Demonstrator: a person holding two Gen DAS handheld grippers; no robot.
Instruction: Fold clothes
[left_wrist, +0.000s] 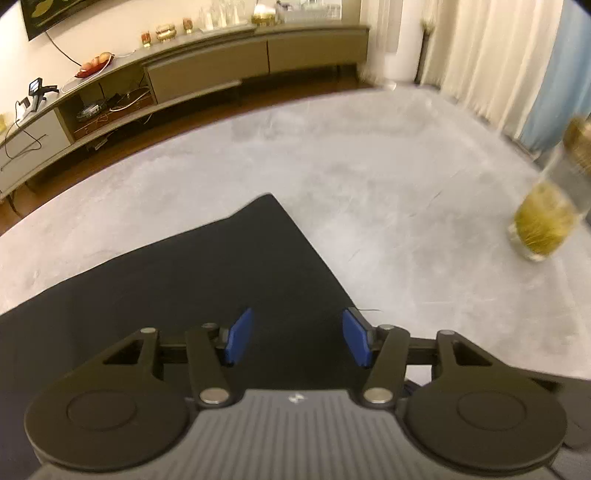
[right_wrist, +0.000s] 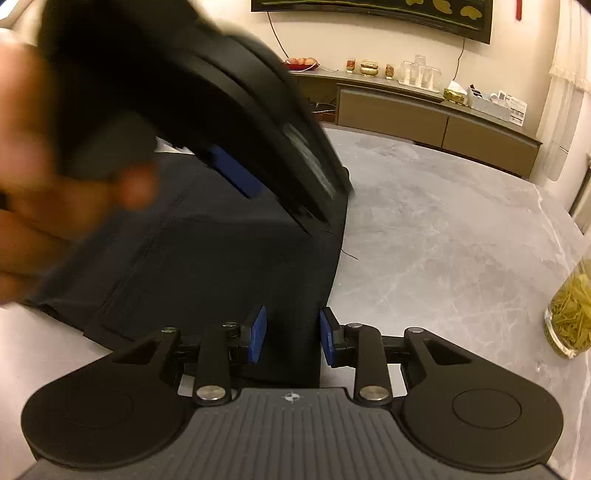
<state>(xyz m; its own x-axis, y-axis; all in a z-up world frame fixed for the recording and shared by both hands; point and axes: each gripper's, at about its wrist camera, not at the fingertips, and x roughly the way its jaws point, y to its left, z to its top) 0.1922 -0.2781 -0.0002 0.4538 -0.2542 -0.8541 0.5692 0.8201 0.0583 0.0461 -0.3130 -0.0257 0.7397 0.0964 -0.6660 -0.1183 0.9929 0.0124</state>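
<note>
Smooth dark folded cloth (right_wrist: 236, 258) lies on the grey marbled tabletop (right_wrist: 443, 240). The left gripper (left_wrist: 297, 338) jaws gape empty above it; the right gripper (right_wrist: 293, 334) jaws stand part-open astride its edge, not pressing it.

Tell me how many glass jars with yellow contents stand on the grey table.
1. The glass jar stands near the right edge of the grey table, apart from the dark garment. Others may be outside the views.

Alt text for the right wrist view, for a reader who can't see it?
The right gripper straddles the near edge of a dark folded garment on a grey marbled table, its blue pads apart. The blurred left gripper and hand cross above; a glass jar stands right.
</note>
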